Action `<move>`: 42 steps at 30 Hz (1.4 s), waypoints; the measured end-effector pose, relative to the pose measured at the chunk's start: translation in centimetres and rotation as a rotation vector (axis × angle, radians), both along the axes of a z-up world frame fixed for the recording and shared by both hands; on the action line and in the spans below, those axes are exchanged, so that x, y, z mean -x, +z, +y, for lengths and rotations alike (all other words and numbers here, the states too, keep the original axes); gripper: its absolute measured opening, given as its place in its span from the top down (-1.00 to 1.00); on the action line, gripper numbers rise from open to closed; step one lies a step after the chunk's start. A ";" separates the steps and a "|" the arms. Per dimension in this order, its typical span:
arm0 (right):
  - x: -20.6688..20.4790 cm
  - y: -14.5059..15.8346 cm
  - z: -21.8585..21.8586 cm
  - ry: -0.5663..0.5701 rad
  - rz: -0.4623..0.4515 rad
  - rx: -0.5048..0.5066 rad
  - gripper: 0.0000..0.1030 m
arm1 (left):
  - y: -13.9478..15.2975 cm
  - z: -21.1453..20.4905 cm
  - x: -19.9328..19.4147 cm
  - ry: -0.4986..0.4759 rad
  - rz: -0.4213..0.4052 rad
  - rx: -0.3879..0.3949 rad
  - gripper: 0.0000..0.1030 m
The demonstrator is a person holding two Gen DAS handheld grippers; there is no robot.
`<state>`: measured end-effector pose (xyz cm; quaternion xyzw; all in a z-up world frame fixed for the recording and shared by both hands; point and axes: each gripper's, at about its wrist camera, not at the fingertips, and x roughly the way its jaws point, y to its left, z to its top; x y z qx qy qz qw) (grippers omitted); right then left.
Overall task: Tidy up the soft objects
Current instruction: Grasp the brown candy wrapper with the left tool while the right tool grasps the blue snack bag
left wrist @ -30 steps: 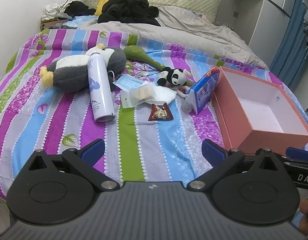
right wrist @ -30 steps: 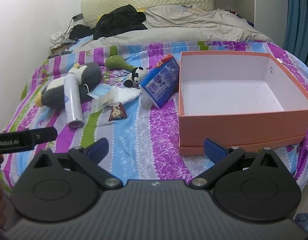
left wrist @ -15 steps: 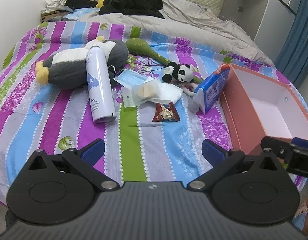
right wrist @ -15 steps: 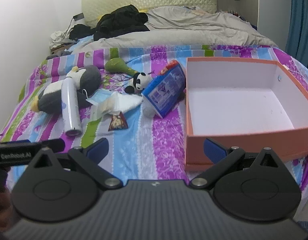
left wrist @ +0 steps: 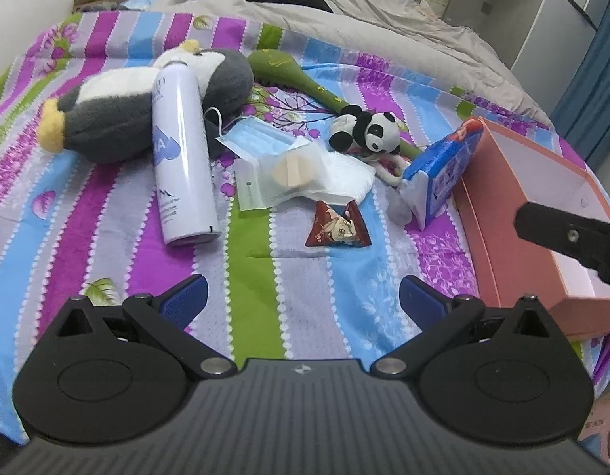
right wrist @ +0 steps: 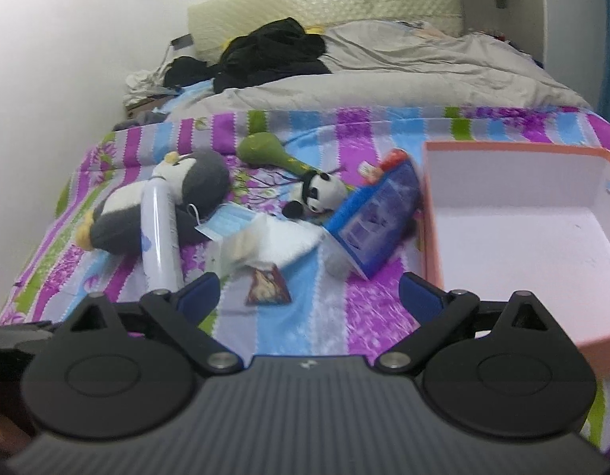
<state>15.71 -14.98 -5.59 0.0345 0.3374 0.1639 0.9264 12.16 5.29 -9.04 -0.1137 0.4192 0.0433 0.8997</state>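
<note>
My left wrist view looks steeply down along its tool at the striped bed; my right one faces flatter, sharing the small panda and box

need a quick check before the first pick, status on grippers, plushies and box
Left gripper and right gripper open, empty. Penguin plush, panda plush on bed; box empty. Spray can leans on penguin.

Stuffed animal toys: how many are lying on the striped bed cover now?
2. The grey penguin plush lies at the left, behind the white spray can. The small panda plush lies near the middle, left of the pink box. None seems hidden.
</note>
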 end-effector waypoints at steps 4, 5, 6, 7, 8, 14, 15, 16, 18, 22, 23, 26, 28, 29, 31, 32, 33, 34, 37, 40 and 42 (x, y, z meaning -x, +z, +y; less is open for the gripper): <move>-2.1 -1.0 1.4 0.008 0.005 0.025 -0.49 | -1.4 0.5 -2.0 0.005 0.006 0.016 -1.00; -2.7 -1.3 1.7 0.007 0.008 0.028 -0.47 | -1.7 0.6 -2.5 0.001 0.006 0.022 -1.00; -3.2 -1.6 2.0 0.005 0.010 0.035 -0.41 | -2.1 0.6 -3.0 -0.002 0.007 0.030 -1.00; -3.7 -1.9 2.2 0.002 0.008 0.042 -0.38 | -2.6 0.7 -3.6 -0.006 0.007 0.038 -1.00; -4.2 -2.2 2.5 -0.004 0.006 0.048 -0.35 | -3.0 0.7 -4.1 -0.010 0.005 0.046 -0.99; -7.2 -4.5 3.2 -0.048 0.016 0.068 -0.20 | -5.6 0.6 -7.4 -0.055 -0.007 0.103 -0.67; -7.7 -4.9 3.4 -0.052 0.021 0.070 -0.20 | -6.0 0.6 -7.8 -0.061 -0.007 0.113 -0.57; -8.2 -5.2 3.5 -0.054 0.026 0.071 -0.20 | -6.5 0.6 -8.4 -0.065 -0.007 0.128 -0.47; -9.2 -5.9 3.8 -0.067 0.029 0.079 -0.20 | -7.5 0.7 -9.5 -0.069 -0.004 0.150 -0.42; -11.0 -7.0 4.1 -0.104 0.040 0.086 -0.20 | -8.8 0.9 -11.3 -0.066 -0.003 0.175 -0.41; -11.5 -7.3 4.1 -0.113 0.048 0.081 -0.20 | -9.0 0.9 -11.7 -0.068 -0.009 0.176 -0.41; -12.6 -8.1 4.3 -0.128 0.059 0.071 -0.19 | -9.7 0.9 -12.6 -0.072 -0.022 0.173 -0.35; -13.2 -8.6 4.6 -0.149 0.058 0.082 -0.19 | -10.2 0.8 -13.2 -0.078 -0.025 0.180 -0.26; -13.5 -8.8 4.6 -0.162 0.054 0.090 -0.19 | -10.4 0.8 -13.5 -0.081 -0.025 0.185 -0.24; -14.1 -9.3 4.6 -0.189 0.054 0.102 -0.19 | -10.9 0.6 -13.9 -0.089 -0.020 0.191 -0.17; -14.5 -9.6 4.5 -0.206 0.057 0.108 -0.19 | -11.1 0.5 -14.0 -0.094 -0.019 0.194 -0.13; -14.7 -9.7 4.4 -0.212 0.057 0.112 -0.19 | -11.2 0.4 -14.1 -0.099 -0.019 0.194 -0.07; -14.9 -9.9 4.3 -0.212 0.057 0.115 -0.19 | -11.3 0.2 -14.1 -0.106 -0.024 0.189 -0.03; -15.2 -10.2 4.2 -0.223 0.053 0.130 -0.10 | -11.4 -0.2 -14.2 -0.113 -0.026 0.182 0.08; -15.2 -10.0 4.0 -0.229 0.053 0.137 0.23 | -11.2 -0.4 -14.1 -0.123 -0.019 0.173 0.15; -15.0 -9.9 3.8 -0.221 0.060 0.128 0.32 | -11.0 -0.5 -14.0 -0.122 -0.014 0.161 0.17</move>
